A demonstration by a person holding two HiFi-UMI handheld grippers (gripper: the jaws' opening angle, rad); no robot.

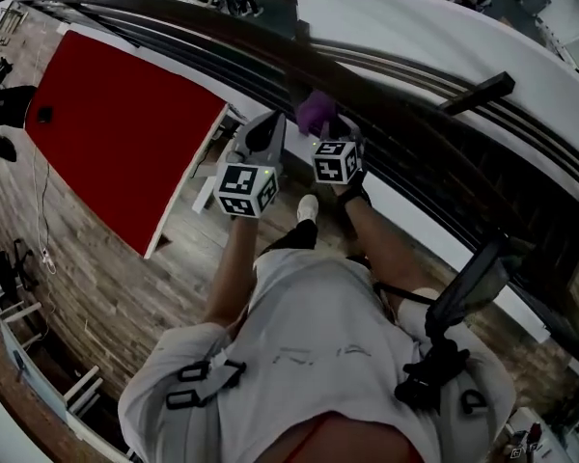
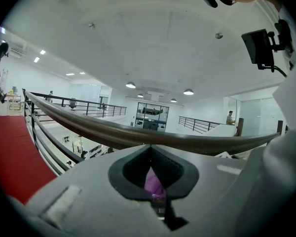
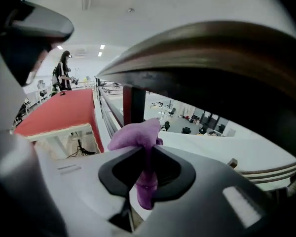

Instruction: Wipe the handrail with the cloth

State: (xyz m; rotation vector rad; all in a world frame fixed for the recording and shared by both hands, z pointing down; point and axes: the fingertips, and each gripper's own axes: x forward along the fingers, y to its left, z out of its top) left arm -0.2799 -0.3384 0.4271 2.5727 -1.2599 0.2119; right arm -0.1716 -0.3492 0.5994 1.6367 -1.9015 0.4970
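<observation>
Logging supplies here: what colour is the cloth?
Purple; the cloth shows best in the right gripper view.

Arms forward, left claw [image 1: 268, 123] beside right claw [image 1: 334, 129], both clamping cloth [image 1: 315, 111]

At a balcony handrail [image 1: 154, 13], looking steeply down over two tongs held side by side.

Left tongs [image 1: 268, 123] and right tongs [image 1: 320, 123] just beside each other in front of the body, tips up close under the top rail. Cloth [image 1: 315, 112] pinched in the closed right pair and bunched beyond its tips, with a fold also caught in the closed left pair. Rail post [image 3: 130, 105] directly behind the cloth. Large flat panel [image 1: 116, 123] on the floor left of the left tongs, running along the rail. Beyond the rail, a lower hall.
</observation>
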